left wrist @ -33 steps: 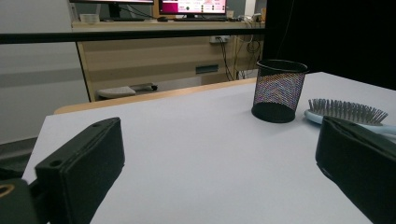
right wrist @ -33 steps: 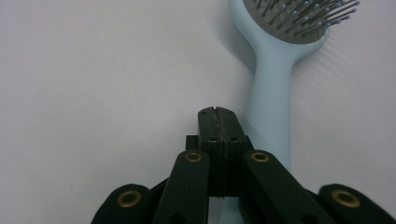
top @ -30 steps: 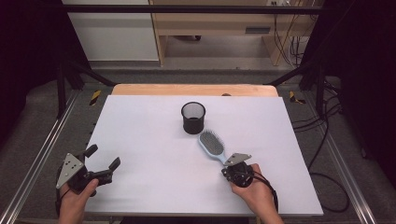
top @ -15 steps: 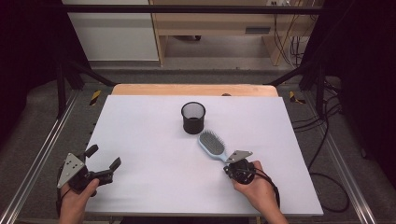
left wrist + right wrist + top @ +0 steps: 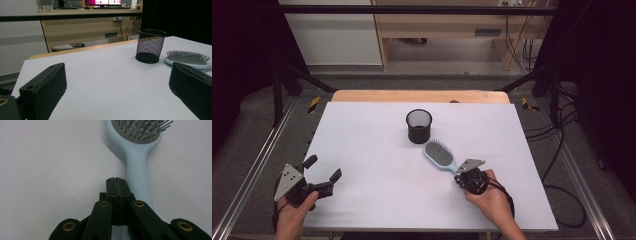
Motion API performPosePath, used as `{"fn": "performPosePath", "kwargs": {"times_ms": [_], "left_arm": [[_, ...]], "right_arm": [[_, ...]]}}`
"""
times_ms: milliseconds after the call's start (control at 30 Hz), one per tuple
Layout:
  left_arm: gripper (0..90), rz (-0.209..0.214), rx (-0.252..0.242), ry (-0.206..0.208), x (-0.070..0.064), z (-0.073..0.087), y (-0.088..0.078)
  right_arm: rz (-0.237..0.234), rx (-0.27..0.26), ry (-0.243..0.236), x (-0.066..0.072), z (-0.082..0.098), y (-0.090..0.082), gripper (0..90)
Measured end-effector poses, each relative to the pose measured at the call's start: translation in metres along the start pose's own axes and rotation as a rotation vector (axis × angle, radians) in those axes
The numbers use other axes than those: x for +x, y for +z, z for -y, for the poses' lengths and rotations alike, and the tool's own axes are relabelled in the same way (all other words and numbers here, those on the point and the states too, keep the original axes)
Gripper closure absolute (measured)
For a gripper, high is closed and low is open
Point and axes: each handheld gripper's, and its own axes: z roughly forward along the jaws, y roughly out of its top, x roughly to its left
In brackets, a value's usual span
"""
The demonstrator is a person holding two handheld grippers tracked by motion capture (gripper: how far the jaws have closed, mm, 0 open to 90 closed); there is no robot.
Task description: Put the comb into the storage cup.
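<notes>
On the table [image 5: 377, 200], near edge: we held a gripper in each hand, forearms coming in from below.
Left gripper [image 5: 323, 169]: our left hand [image 5: 297, 212] gripped it at the front left corner, low and pointing up the table; its jaws stood wide apart with nothing between them.
Right gripper [image 5: 117, 183]: our right hand [image 5: 490, 197] rested at the front right, wrist angled inward; the jaws were pressed flat together, empty, just left of the handle.
Hairbrush [image 5: 441, 155]: it lay bristles up, pale blue, its head just beside the cup and its handle running toward our right gripper.
Mesh cup [image 5: 419, 126]: it stood upright mid-table.
</notes>
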Motion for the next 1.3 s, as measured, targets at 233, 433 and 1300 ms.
{"fn": "performPosePath", "kwargs": {"times_ms": [233,433,1300], "left_arm": [[1.3,0.002,0.002,0.004,0.0,0.0,0.0],[1.3,0.001,0.003,0.005,0.0,0.0,0.0],[1.3,0.0,0.008,0.018,-0.001,0.0,0.0]], "right_arm": [[0.007,0.003,-0.002,-0.005,0.001,0.0,90.0],[0.009,0.011,-0.014,-0.007,0.0,0.0,90.0],[0.006,0.023,-0.039,-0.014,-0.003,0.003,90.0]]}}
